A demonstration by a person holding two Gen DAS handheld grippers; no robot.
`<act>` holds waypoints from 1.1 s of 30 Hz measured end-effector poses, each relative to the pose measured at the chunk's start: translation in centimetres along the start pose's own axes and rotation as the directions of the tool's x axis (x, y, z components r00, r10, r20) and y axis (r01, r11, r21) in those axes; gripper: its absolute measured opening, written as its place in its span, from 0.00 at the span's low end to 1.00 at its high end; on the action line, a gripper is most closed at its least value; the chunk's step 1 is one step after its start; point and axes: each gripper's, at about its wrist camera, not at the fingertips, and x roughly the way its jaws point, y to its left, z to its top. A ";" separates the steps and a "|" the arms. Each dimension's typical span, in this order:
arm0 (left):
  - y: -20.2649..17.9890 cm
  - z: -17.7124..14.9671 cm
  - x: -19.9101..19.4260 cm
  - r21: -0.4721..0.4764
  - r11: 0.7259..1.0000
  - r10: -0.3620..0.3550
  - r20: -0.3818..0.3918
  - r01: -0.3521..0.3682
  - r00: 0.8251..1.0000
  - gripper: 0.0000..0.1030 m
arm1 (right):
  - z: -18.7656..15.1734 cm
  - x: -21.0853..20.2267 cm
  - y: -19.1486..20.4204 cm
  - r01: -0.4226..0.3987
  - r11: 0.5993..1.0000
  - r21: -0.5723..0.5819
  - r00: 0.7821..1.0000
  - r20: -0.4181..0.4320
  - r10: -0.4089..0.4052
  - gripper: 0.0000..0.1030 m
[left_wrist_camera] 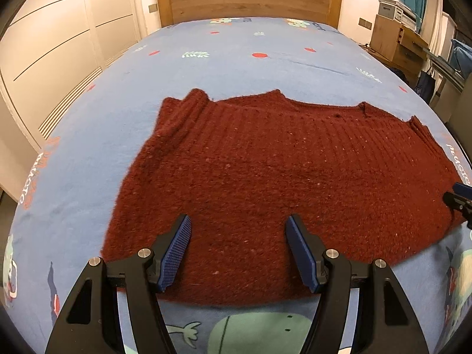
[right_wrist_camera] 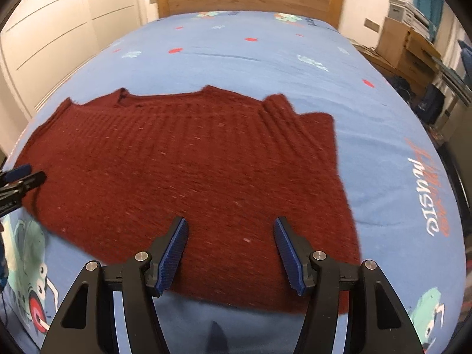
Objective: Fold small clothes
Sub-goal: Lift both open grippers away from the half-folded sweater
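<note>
We hold two grippers over a red sweater (left_wrist_camera: 265, 183) that lies flat on a blue bed sheet (left_wrist_camera: 88, 135).

The jaws of our left gripper (left_wrist_camera: 238, 230) stand apart, and nothing is between them but air. The sweater is right under them and stretches out in front of them. Its near edge runs just behind the pads, close to us. The jaws of our right gripper (right_wrist_camera: 230, 231) are apart too, and empty. The sweater lies under and ahead of them in the same way.

The sweater's long way goes from side to side, across both pairs of jaws. The neck and the ribbed part are on the far side, away from the jaws. The plain bottom edge is the near side.

Our left gripper is over the left part of that near edge, and our right gripper is over the right part. From the left camera we see the tip of the right gripper far off at the right edge of the sweater. So each hand has its own end, and neither is closer to the whole thing.

We think the next move is to dip down and pinch the near edge, then lift it toward the neck.
</note>
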 end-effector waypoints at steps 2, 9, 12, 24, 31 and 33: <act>0.5 0.0 0.0 -0.010 1.000 0.022 0.003 -0.022 1.000 0.60 | -0.2 -0.7 -0.3 -0.003 1.000 0.014 1.000 0.015 0.003 0.61; 1.5 -0.7 0.9 -0.011 0.999 0.048 -0.023 -0.049 0.999 0.61 | -1.7 -0.1 -0.9 -0.026 0.998 0.049 1.000 -0.003 0.026 0.62; 1.5 -0.9 0.8 -0.001 0.998 0.057 -0.024 -0.057 0.998 0.63 | -2.2 0.0 -2.1 -0.048 0.994 0.102 0.999 -0.005 0.049 0.64; 2.1 -1.3 0.4 -0.007 0.998 0.056 -0.052 -0.056 0.997 0.64 | -3.1 -0.8 -3.2 -0.035 0.993 0.115 0.999 -0.023 0.038 0.66; 2.2 -1.0 -0.8 -0.029 0.997 0.065 -0.035 -0.066 0.997 0.63 | -2.4 -2.2 -2.0 -0.021 0.995 0.101 1.000 0.010 0.020 0.67; 2.2 -1.0 -0.4 -0.035 0.997 0.069 -0.049 -0.071 0.996 0.65 | -2.2 -2.1 -1.5 -0.035 0.994 0.105 0.999 0.017 0.034 0.67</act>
